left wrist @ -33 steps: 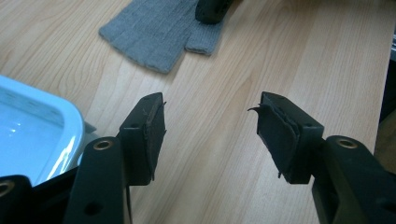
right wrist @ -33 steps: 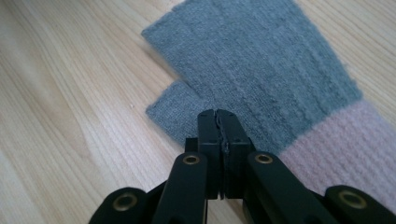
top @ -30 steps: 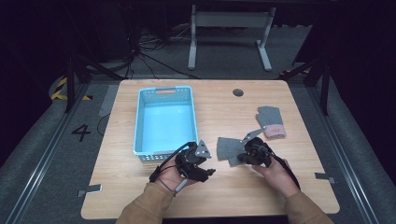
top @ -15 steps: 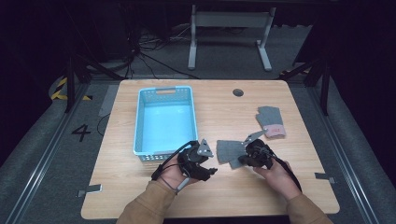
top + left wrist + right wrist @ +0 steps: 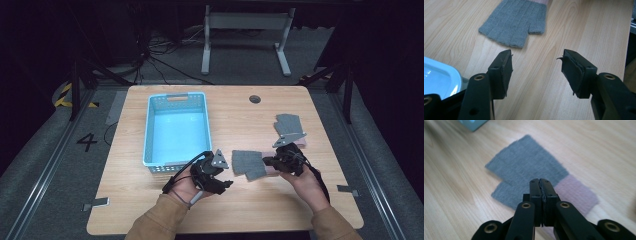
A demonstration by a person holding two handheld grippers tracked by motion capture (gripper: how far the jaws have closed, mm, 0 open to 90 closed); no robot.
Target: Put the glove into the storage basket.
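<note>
A grey fingerless glove [image 5: 247, 162] with a pink cuff lies flat on the wooden table, between my two grippers. My right gripper [image 5: 267, 161] hovers just over its cuff end, jaws pressed together with nothing between them. In the right gripper view the gripper [image 5: 541, 182] points at the glove [image 5: 526, 172], pink cuff [image 5: 576, 192] to the right. My left gripper [image 5: 227, 180] rests near the basket's front corner. Its jaws stand apart and empty [image 5: 536, 65], aimed at the glove [image 5: 515, 25] farther off.
A light blue plastic basket [image 5: 150, 135] stands on the left half of the table, its corner [image 5: 439, 77] beside my left gripper. A second grey glove [image 5: 289, 125] lies behind my right hand. The table's front edge is close under both forearms.
My right hand has lifted slightly above the glove with its jaws still together. The left hand and the gloves have stayed where they were.
</note>
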